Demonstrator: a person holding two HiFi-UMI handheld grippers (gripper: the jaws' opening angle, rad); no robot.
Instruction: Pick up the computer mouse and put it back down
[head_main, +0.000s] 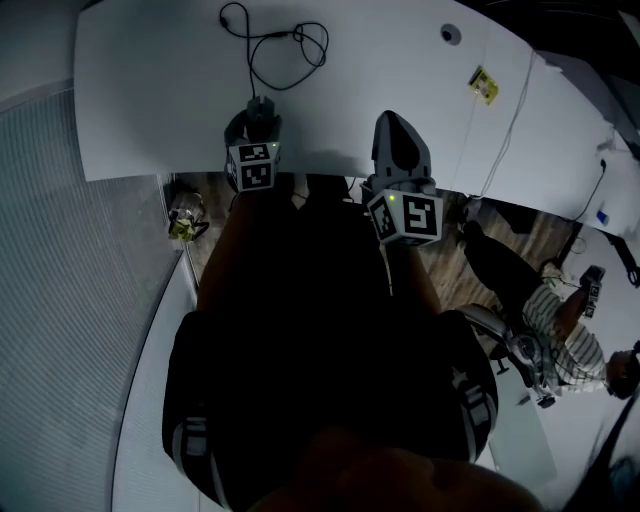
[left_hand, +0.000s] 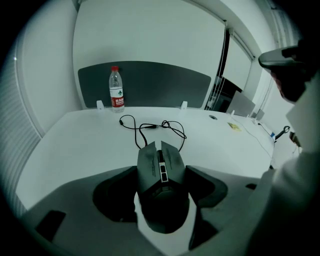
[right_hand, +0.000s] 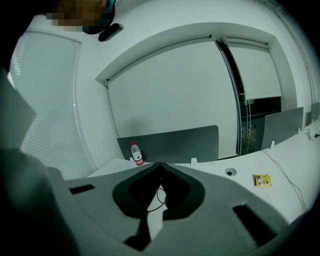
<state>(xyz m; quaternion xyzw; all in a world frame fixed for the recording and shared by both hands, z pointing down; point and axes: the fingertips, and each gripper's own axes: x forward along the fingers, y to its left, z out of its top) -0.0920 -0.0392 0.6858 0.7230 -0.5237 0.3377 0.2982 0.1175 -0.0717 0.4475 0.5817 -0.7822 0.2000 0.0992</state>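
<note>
Gripping now: my left claw (head_main: 252, 128) has its jaws pressed in on both flanks of the dark grey angular computer mouse (left_hand: 162, 185), which fills the gap between the pads.
Mouse position: at the near edge of the curved white desk (left_hand: 75, 145), nose pointing away from me, buttons up. I cannot tell whether its base is on the surface or just off it.
Why the side hold: the flanks are the narrowest, flattest faces, so I judge a pinch there keeps the mouse level and lets it go back down on its base.
Cord: the thin black cable (left_hand: 136, 136) runs from the nose and lies in loose loops on the desk beyond. That slack should mean a short lift does not tug.
Right claw (right_hand: 160, 164): jaws pressed together at the tips with nothing between them, held just beside the left one at the desk edge. It has no part in the hold.
Far end: a clear plastic water bottle with a red cap (left_hand: 116, 93) stands against the dark grey partition panel (left_hand: 160, 82), well apart from the mouse.
Task stage: as I read it, the mouse is taken in hand and the setting down is not yet done.
</note>
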